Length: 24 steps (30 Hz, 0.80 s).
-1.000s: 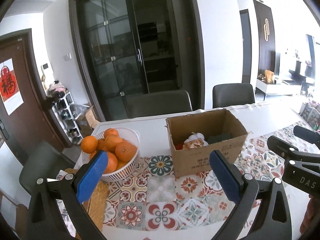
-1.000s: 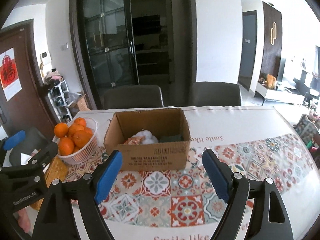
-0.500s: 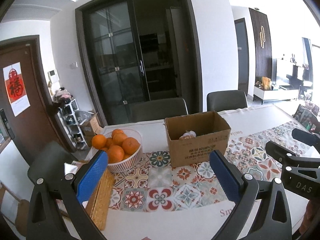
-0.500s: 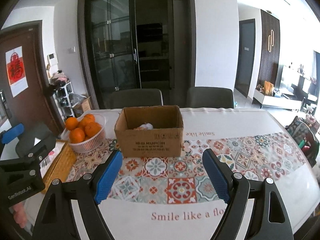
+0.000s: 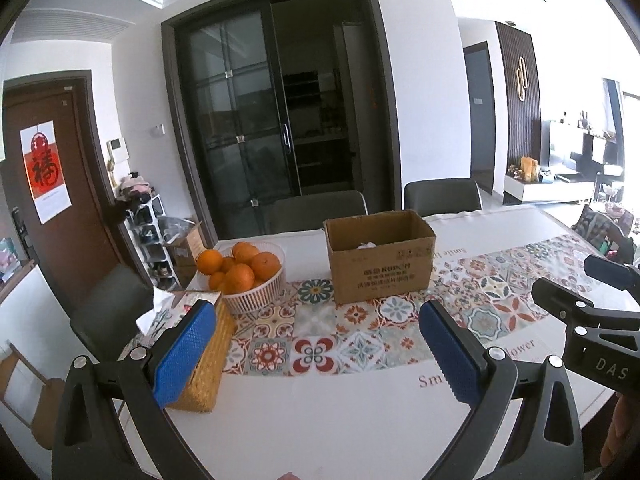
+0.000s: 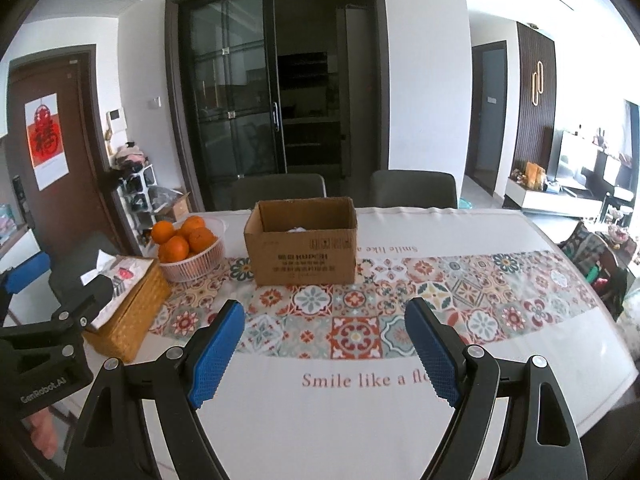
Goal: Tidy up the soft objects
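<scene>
Your left gripper [image 5: 318,344] and right gripper [image 6: 326,346] both gape wide, empty, over the tiled tablecloth [image 6: 360,332], cardboard box [image 6: 302,246] at frame center, 2 chairs [image 6: 414,188] behind, oranges basket [image 6: 190,258] and wicker tissue box [image 6: 128,308] left.

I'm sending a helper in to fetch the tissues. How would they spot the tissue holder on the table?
Start at the dining table with the patterned tile runner. At its left end, nearer than the white basket of oranges, sits a woven yellow box. It alone has white tissue poking out; the plain cardboard box is smooth brown.
</scene>
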Available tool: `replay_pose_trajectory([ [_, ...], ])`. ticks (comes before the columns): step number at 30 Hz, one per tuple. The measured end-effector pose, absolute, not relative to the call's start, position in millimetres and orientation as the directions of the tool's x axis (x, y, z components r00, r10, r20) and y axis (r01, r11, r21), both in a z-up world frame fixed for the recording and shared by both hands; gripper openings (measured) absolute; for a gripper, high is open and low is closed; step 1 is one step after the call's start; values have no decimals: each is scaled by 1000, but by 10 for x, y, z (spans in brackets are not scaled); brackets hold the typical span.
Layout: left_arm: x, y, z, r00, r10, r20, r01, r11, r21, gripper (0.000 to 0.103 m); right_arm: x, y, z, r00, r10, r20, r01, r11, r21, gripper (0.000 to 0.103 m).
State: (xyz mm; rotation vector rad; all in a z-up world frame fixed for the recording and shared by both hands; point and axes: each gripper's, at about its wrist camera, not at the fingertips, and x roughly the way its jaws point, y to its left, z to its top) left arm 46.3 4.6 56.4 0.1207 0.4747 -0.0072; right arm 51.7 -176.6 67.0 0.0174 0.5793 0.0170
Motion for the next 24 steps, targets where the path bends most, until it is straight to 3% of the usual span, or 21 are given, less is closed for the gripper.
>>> replay_pose_trajectory([
  [24, 3, 20, 610, 900, 3, -436, 48, 993, 106, 103, 20, -1757, 672, 840, 30, -541, -15, 999, 32, 83],
])
